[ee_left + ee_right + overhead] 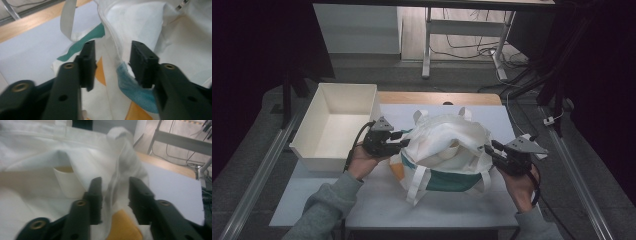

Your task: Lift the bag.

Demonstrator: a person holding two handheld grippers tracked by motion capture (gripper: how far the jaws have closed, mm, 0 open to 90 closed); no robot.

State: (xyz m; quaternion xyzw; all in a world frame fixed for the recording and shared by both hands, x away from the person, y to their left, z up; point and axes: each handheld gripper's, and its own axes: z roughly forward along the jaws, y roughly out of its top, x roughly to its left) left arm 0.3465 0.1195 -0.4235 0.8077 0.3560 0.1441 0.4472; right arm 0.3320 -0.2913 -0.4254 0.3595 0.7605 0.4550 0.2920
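Empty white bin [337, 125] just left of the bag [447, 150] — wooden strip [439, 98] behind

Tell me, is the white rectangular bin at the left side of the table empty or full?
Empty. The high view shows the white rectangular bin with its bare floor and inner walls exposed, nothing lying inside.

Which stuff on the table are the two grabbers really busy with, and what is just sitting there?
Busy with:
- white cloth bag, its rim between the open jaws of both
- left gripper, at the bag's left edge
- right gripper, at the bag's right edge

Just sitting there:
- empty white box, left of the bag
- table
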